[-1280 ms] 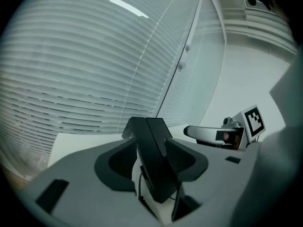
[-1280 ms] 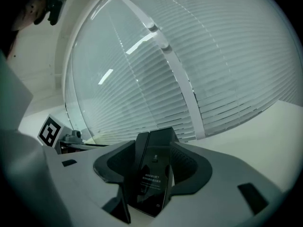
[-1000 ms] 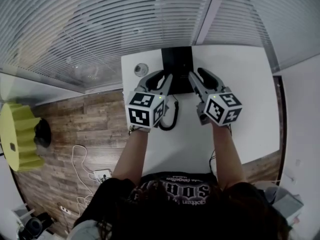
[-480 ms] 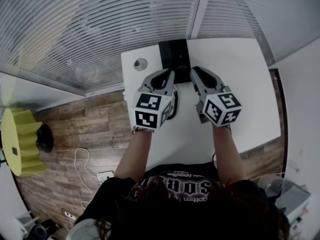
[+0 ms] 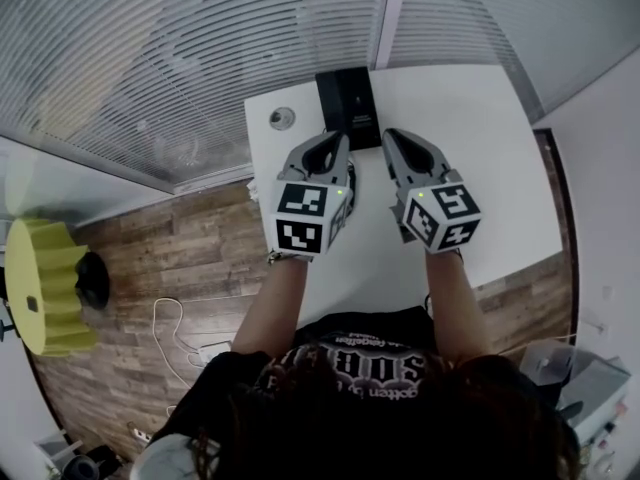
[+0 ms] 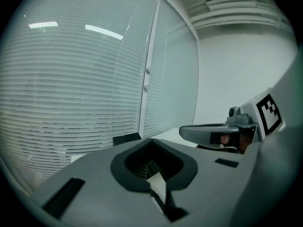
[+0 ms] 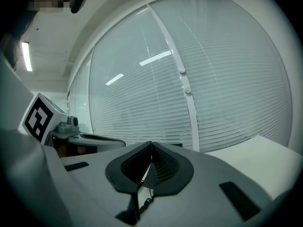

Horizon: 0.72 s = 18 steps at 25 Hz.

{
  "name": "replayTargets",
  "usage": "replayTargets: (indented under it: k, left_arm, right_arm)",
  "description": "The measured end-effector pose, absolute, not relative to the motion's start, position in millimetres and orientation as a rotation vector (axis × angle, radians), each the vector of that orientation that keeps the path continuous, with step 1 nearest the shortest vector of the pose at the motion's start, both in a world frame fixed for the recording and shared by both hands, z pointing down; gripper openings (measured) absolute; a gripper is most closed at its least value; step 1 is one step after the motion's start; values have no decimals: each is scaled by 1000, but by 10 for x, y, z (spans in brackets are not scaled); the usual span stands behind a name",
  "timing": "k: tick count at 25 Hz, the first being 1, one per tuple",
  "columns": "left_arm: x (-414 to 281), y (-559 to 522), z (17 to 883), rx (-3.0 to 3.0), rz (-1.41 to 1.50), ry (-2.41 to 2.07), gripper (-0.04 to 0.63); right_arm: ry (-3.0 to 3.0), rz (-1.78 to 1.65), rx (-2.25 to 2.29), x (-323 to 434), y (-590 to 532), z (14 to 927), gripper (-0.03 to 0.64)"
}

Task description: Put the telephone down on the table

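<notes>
Telephone point(image 5: 346, 103) now released (jaws together)

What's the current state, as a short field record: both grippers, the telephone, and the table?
left gripper: shut, jaws just closed, nothing gripped
right gripper: shut, jaws just closed, nothing gripped
telephone: black, resting at the table's far edge by the blinds; neither gripper holds it
coiled cord: lying below the grippers
table: white
small round object: left of the telephone, too small to identify
</notes>
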<state>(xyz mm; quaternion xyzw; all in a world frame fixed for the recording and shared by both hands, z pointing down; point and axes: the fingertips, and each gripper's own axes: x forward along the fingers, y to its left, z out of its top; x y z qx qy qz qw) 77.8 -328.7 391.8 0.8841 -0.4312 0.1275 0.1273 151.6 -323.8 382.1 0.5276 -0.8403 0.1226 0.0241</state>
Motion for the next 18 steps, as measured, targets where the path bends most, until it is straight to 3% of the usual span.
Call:
replayTargets:
  k: [18]
  left_arm:
    - [716, -3054, 3682, 2642, 318, -1332, 2]
  right_arm:
    - [-2625, 301, 1689, 1517, -2944, 3553, 28]
